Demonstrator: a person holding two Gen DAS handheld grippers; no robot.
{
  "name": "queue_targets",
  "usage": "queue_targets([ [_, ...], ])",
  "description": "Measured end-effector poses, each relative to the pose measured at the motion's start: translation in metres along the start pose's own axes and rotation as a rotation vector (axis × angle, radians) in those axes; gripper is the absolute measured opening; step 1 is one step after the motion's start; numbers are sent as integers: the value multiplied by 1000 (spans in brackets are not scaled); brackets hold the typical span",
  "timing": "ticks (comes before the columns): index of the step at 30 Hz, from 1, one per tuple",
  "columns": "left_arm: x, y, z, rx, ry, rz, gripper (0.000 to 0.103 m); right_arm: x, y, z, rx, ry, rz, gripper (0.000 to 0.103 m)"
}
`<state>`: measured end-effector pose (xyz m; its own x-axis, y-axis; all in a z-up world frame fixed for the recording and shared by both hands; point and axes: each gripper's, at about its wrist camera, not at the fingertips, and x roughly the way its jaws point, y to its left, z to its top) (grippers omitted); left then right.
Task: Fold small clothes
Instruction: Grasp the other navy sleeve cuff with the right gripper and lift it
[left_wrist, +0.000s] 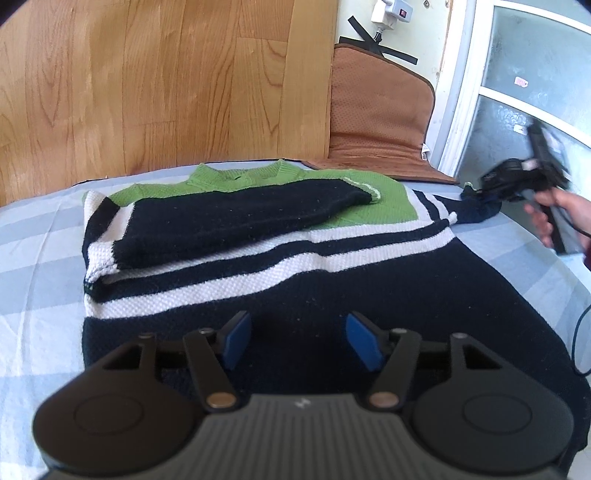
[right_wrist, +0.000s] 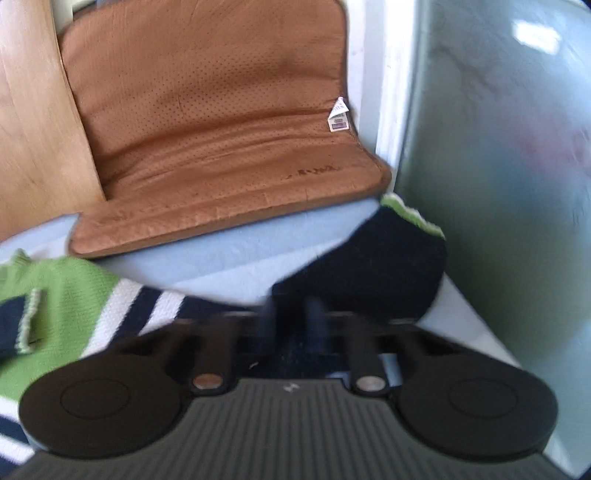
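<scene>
A knitted sweater (left_wrist: 295, 273) in green, white and navy lies flat on a light blue checked sheet (left_wrist: 37, 240). One navy sleeve (left_wrist: 240, 218) is folded across its chest. The other sleeve (left_wrist: 480, 212) stretches out to the right. My left gripper (left_wrist: 297, 321) hovers open over the navy hem, nothing between its blue pads. My right gripper (left_wrist: 480, 188), held by a hand (left_wrist: 565, 210), is at that outstretched sleeve. In the right wrist view, which is blurred, its fingers stand close together with the navy sleeve (right_wrist: 369, 266) between them, short of the green-white cuff (right_wrist: 410, 214).
A brown leather cushion (left_wrist: 376, 110) leans against the wall behind the sweater's right shoulder. A wooden headboard (left_wrist: 147, 74) runs along the back. A frosted glass door (left_wrist: 535, 92) stands close on the right. A black cable (left_wrist: 576, 332) trails at the right edge.
</scene>
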<state>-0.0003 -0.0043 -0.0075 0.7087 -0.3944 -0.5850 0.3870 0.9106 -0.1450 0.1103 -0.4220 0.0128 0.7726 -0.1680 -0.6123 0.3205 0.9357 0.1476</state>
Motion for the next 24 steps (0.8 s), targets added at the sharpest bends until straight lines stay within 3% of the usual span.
queue_targets([
  [3, 0, -1, 0, 2, -3, 0, 60, -44, -30, -23, 129, -76, 65, 14],
  [6, 0, -1, 0, 1, -3, 1, 60, -69, -62, -61, 291, -78, 119, 14],
  [8, 0, -1, 0, 1, -3, 1, 61, -71, -77, -88, 334, -39, 93, 17],
  [9, 1, -1, 0, 0, -3, 1, 61, -75, -83, -97, 338, -58, 98, 13],
  [11, 0, -2, 0, 2, -3, 3, 61, -83, -91, -100, 351, -71, 74, 16],
  [12, 0, -2, 0, 4, -4, 5, 61, -88, -93, -98, 357, -93, 64, 26],
  [13, 0, -3, 0, 6, -4, 8, 61, -94, -94, -94, 358, -130, 63, 43],
  [15, 1, -4, -1, 8, -4, 11, 61, -99, -85, -82, 333, -187, 62, 58],
  [17, 1, -3, -1, 9, -4, 13, 61, -99, -68, -65, 255, -223, 62, 58],
  [19, 1, -3, -1, 11, -4, 17, 61, -88, -46, -51, 165, -232, 52, 67],
  [21, 1, -3, -1, 13, -5, 18, 61, -69, -31, -39, 97, -197, 44, 72],
  [24, 0, -2, -1, 9, -6, 15, 61, -28, -17, -29, 20, -101, 6, 72],
])
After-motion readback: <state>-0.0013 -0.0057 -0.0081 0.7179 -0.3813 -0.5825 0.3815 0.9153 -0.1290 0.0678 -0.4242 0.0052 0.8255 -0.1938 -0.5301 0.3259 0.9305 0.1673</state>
